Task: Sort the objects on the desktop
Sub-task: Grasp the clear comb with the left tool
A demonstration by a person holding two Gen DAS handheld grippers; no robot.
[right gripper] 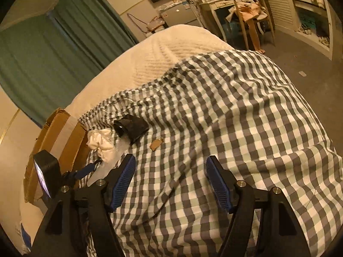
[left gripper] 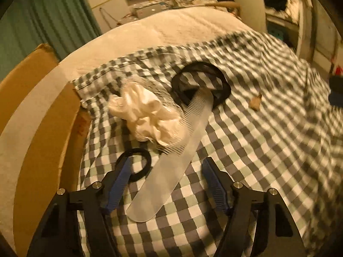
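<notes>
On the checked cloth (left gripper: 246, 141) lies a clear plastic comb (left gripper: 171, 160), its toothed end resting on a wide black band (left gripper: 201, 83). A white scrunchie (left gripper: 148, 115) in netting sits left of the comb. A small black ring (left gripper: 139, 165) lies by the left fingertip (left gripper: 122, 169). My left gripper (left gripper: 167, 171) is open, its fingers on either side of the comb's handle. In the right wrist view my right gripper (right gripper: 170, 169) hangs open over bare checked cloth (right gripper: 225, 128), with the black band (right gripper: 130, 128), scrunchie (right gripper: 100, 141) and comb (right gripper: 107, 165) to its far left.
An open cardboard box (left gripper: 40, 132) stands at the bed's left edge. A small tan scrap (left gripper: 255, 101) lies right of the band. A cream blanket (right gripper: 167, 51) covers the far bed. A wooden chair (right gripper: 248, 15) and cluttered shelves stand beyond, with floor to the right.
</notes>
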